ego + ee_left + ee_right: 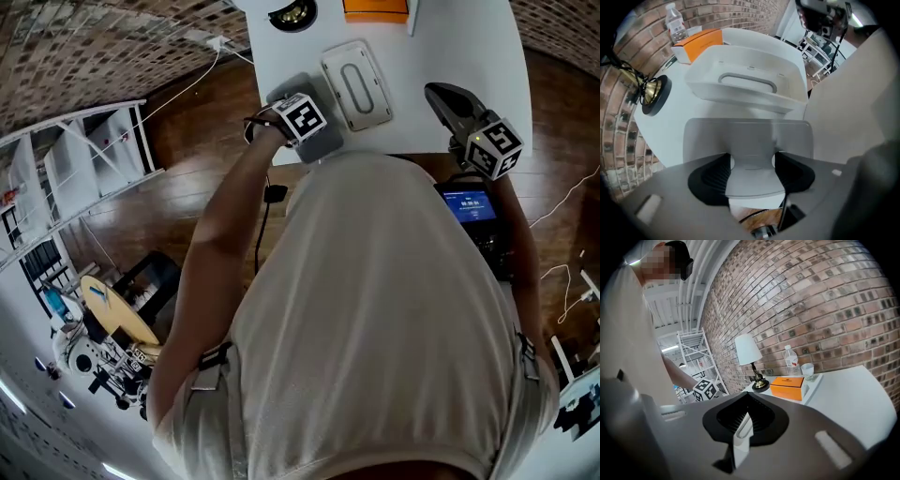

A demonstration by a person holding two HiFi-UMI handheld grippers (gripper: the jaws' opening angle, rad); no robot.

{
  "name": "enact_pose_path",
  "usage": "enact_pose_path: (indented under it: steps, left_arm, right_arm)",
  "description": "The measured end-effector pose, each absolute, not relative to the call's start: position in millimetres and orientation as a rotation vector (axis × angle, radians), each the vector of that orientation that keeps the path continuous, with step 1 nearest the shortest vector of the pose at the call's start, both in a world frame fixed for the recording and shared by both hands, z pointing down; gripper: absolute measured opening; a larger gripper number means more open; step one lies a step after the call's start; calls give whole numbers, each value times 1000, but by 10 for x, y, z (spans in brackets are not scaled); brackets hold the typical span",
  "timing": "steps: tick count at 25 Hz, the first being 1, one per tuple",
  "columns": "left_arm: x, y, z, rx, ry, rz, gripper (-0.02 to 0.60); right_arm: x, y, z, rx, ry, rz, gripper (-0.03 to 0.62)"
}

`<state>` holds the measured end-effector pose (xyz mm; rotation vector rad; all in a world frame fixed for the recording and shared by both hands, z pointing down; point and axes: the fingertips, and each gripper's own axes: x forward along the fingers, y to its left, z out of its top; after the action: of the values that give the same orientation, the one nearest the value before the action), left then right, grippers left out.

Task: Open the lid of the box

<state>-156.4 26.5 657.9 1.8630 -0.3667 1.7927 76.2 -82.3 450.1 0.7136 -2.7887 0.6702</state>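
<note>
The white box lies flat on the white table, its lid down, with a grey recessed handle on top. My left gripper hangs over the table's near edge, pointing straight down, just left of and nearer than the box. In the left gripper view its jaws stand open with nothing between them, and the box lies just beyond them. My right gripper hovers above the table to the right of the box, pointing almost level toward the brick wall. Its black pads are closed together.
At the table's far end stand an orange carton, a brass-based lamp, a water bottle and a small cup. A white shelf rack stands on the wood floor at the left. The person's torso hides the table's near side.
</note>
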Motion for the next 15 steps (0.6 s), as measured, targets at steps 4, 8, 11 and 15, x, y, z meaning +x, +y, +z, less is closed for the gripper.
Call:
enact_pose_path:
  steps: [4,8,11,15]
  left_arm:
    - [-1609,243,6814,1821,-314,1928,298]
    - [-1648,202,6900,1827,-316,1981,298]
    - [-1618,211,6905,1844,-310,1957,301]
    - [-1630,196,6786,1874,-354,1931,356]
  right_arm:
    - [739,-749,4527,691,-2770,646,2]
    - [765,-704,4558,691,-2751,643,2]
    - [790,-714,4589,689,-2738,640,2]
    - [704,-741,4588,640,-2739,613,2]
